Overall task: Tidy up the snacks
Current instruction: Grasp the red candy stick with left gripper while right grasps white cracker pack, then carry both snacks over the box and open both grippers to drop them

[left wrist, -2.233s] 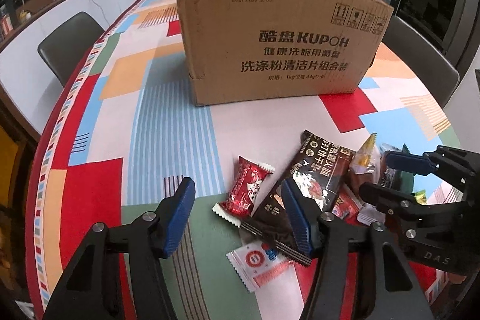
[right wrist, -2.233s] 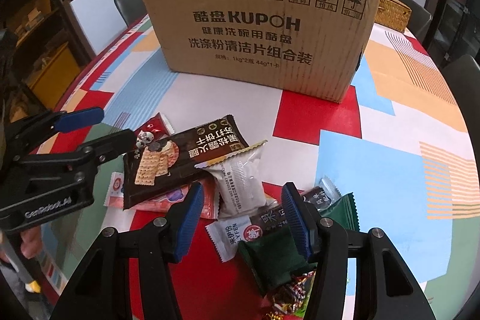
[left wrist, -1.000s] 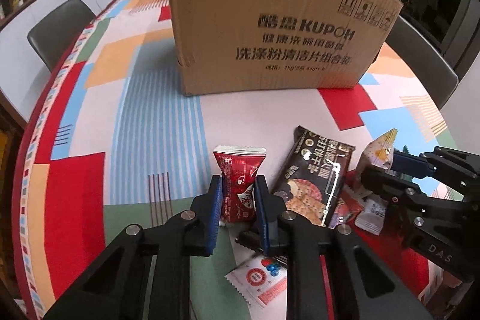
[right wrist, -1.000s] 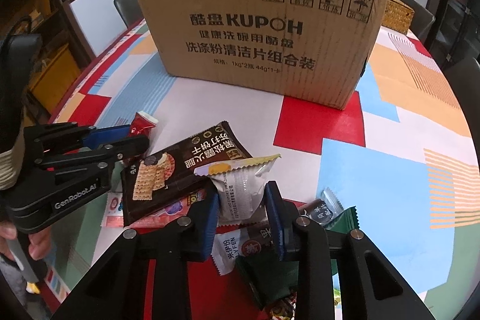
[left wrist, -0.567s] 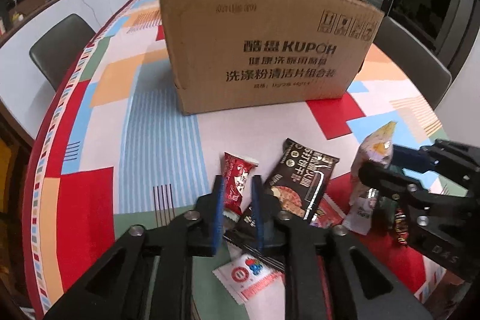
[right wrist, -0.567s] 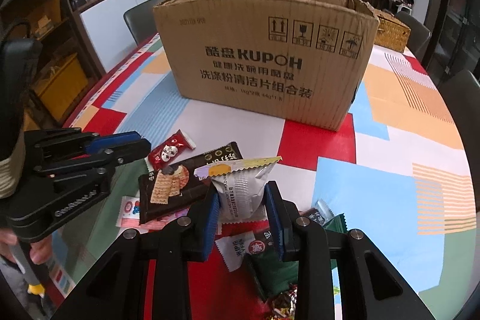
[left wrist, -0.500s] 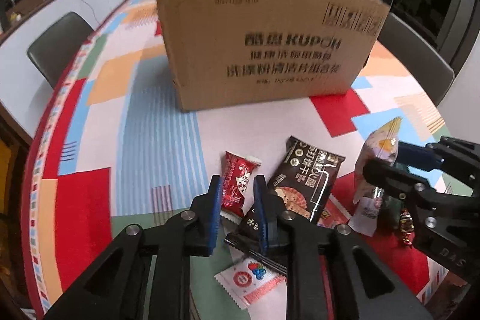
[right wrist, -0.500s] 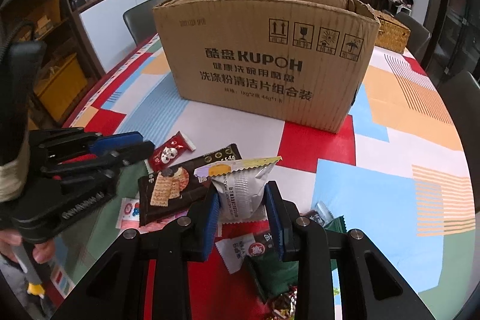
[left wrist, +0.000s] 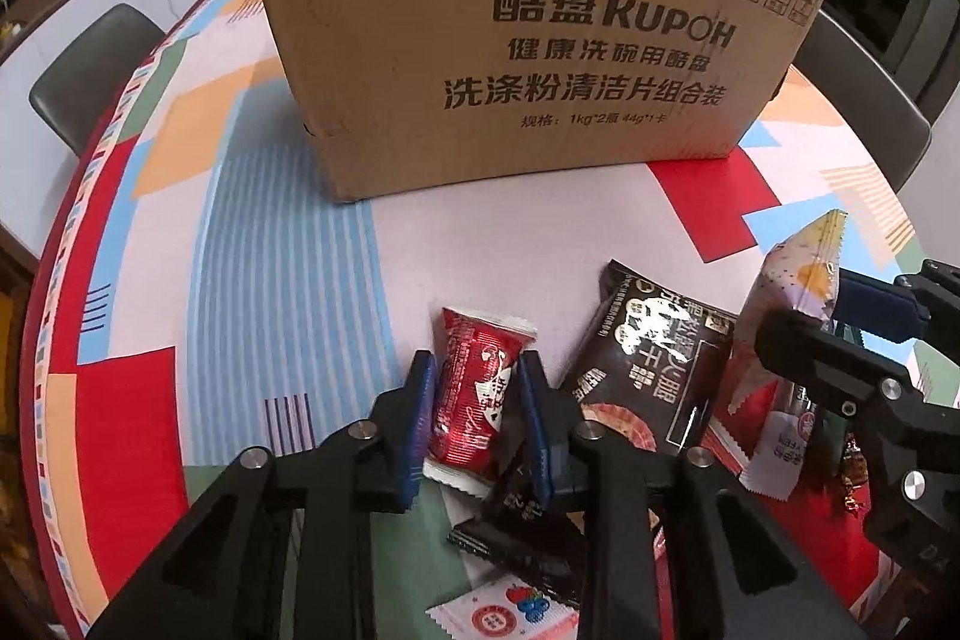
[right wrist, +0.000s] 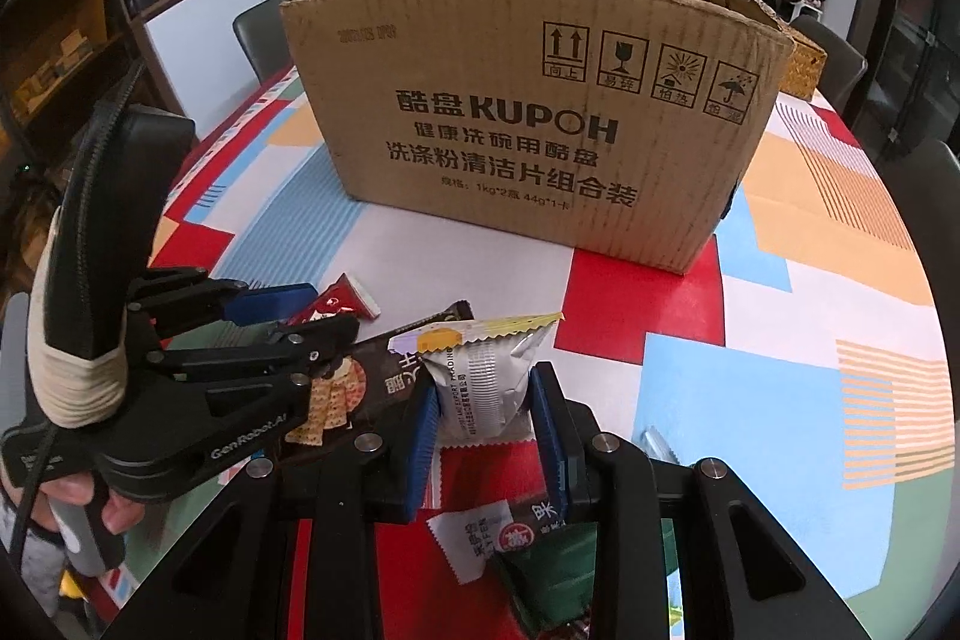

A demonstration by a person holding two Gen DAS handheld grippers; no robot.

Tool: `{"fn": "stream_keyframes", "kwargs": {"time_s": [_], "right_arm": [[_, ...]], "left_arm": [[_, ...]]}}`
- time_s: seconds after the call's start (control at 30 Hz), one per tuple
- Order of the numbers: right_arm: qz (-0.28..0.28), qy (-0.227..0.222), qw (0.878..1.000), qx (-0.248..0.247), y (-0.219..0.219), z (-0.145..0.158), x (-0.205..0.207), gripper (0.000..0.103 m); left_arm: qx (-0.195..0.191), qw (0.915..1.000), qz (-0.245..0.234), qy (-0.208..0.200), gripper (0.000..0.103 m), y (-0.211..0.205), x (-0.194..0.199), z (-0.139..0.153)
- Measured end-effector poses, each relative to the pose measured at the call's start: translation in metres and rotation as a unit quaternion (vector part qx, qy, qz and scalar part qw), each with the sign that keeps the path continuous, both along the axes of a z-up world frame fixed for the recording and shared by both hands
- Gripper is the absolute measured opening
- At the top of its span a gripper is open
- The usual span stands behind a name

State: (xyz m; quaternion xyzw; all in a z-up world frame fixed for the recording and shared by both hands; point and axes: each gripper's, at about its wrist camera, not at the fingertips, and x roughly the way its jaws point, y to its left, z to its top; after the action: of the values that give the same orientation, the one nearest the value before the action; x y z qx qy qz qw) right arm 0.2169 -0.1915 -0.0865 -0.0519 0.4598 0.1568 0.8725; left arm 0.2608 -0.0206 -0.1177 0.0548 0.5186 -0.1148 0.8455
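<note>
Left gripper (left wrist: pixel 477 418): I have its blue pads pressed on both sides of the red snack packet (left wrist: pixel 477 394), which stands upright between them, its lower end by the table.
Black cracker pack (left wrist: pixel 651 376): lies flat just right of my left gripper, partly under its right finger.
White sachet (left wrist: pixel 501 613): flat on the table below the left gripper, near the bottom edge.
Right gripper (right wrist: pixel 483 427): I see it clamped on the white-and-silver snack bag (right wrist: pixel 483 379), held upright, crimped top edge up, above the loose packets.
Green packet (right wrist: pixel 555 577): lies under the right gripper, beside a white-ended wrapper (right wrist: pixel 474 538).
Cardboard box (right wrist: pixel 528 124): open-topped, stands on the patterned table (right wrist: pixel 780 340) beyond both grippers, well apart from the snack pile.
</note>
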Motion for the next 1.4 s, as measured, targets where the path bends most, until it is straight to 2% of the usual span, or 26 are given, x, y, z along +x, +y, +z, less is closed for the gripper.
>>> {"fn": "stream_keyframes", "kwargs": {"time_s": [0.3, 0.6, 1.07, 1.4], "right_arm": [[0.002, 0.004, 1.000, 0.000, 0.001, -0.002, 0.003, 0.031], [0.005, -0.007, 1.000, 0.005, 0.001, 0.009, -0.001, 0.031], [0.004, -0.058, 0.998, 0.027, -0.004, 0.053, -0.005, 0.031], [-0.008, -0.112, 0.993, 0.041, -0.019, 0.096, 0.002, 0.031]], "left_arm": [[0.007, 0.9998, 0.002, -0.021, 0.021, 0.003, -0.005, 0.006], [-0.004, 0.9973, 0.023, -0.069, 0.021, 0.012, -0.018, 0.044], [-0.033, 0.9903, 0.029, -0.132, 0.021, 0.011, -0.031, 0.103], [-0.052, 0.9811, 0.023, -0.185, 0.021, 0.004, -0.032, 0.153]]}}
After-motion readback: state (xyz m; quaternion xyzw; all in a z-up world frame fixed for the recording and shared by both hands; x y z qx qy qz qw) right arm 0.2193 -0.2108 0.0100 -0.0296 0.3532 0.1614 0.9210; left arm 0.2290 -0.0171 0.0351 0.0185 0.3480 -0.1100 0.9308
